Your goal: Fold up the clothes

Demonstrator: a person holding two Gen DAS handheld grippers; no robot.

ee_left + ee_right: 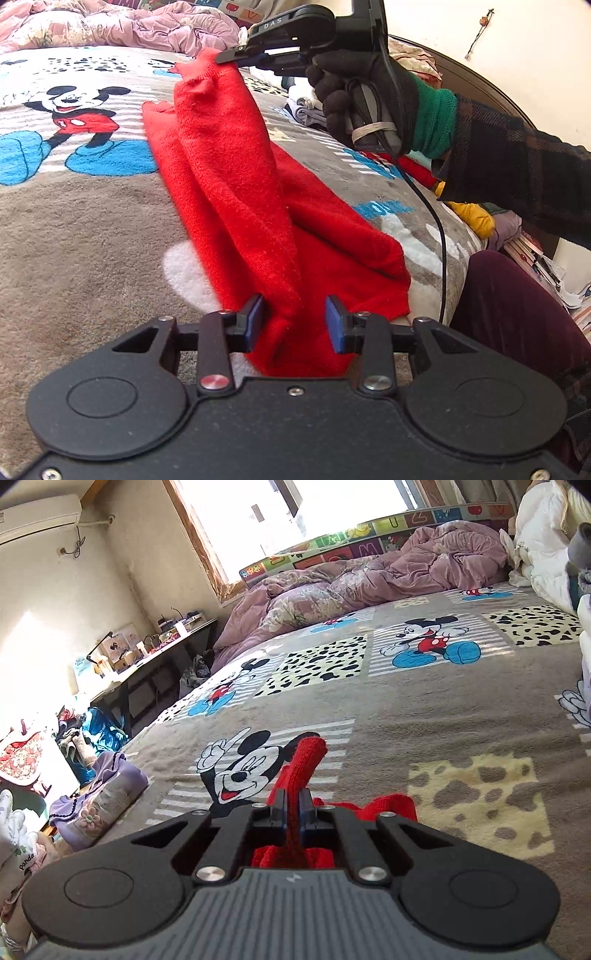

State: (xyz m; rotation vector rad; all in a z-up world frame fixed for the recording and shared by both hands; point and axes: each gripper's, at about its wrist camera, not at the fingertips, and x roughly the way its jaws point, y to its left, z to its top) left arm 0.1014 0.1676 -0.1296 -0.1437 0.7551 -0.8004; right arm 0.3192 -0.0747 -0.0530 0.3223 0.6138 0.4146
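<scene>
A: Where is the red garment (236, 192) lying, relative to the two tools?

B: It runs in a long, partly folded strip across the cartoon-mouse blanket (74, 229); one end sits between the fingers of the left gripper (295, 317), the far end is raised off the blanket at the tip of the right gripper (231, 56).

A: Is the left one gripping it?

B: Its blue pads (255, 321) stand well apart; the cloth passes through the gap, brushing the left pad, with clear space before the right pad; nothing is clamped there.

A: And the right?

B: From its own camera the right gripper (294, 805) has its jaws pressed nearly together on a bunched fold of the red garment (304, 760); the red knit sticks up beyond the tips and more of it bulges below and to the right of the fingers; from the left camera the same tool pinches the upper corner, held by a person's gloved hand (354, 92) with a green cuff and a dark plaid sleeve (517, 162).

A: How does the cloth lie between them?

B: It slopes down from the lifted corner to the blanket; a wider folded part spreads flat to the right of the strip, near the bed's edge; a crumpled pink quilt (369, 576) lies well apart at the far side of the bed.
</scene>
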